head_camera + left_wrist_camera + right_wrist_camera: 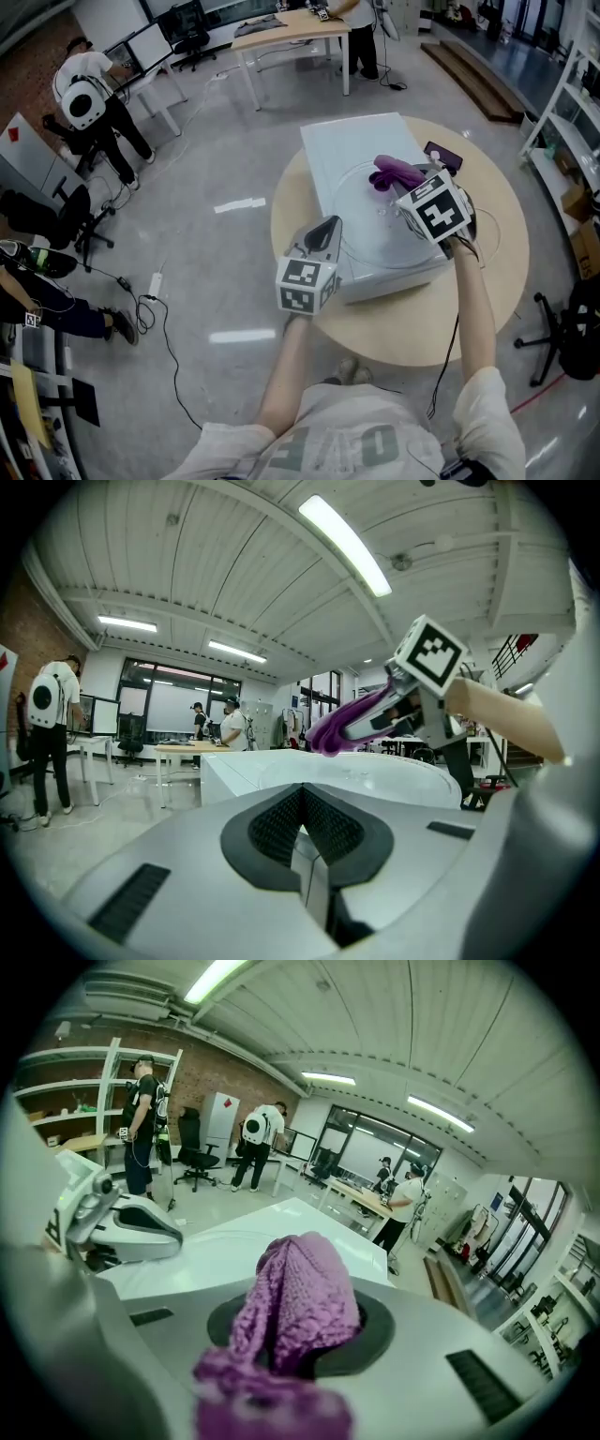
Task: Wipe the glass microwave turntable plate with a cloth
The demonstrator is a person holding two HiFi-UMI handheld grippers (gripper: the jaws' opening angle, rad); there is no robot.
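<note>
The clear glass turntable plate [375, 234] lies on a white box [337, 150] on a round beige table [412, 319]. My left gripper [330, 225] is at the plate's left rim, jaws shut, and the thin rim seems pinched between them. In the left gripper view [302, 832] the plate [375, 772] stretches away ahead. My right gripper [412, 178] is shut on a purple knitted cloth [394, 172] over the plate's far side. The cloth [295, 1288] bulges out of the right gripper [300, 1335] in its own view. I cannot tell whether the cloth touches the glass.
A dark phone-like object [442, 155] lies on the table behind the box. A wooden desk [291, 33] stands further back, people and office chairs are at the left, and shelves [572, 112] line the right. Cables run over the grey floor.
</note>
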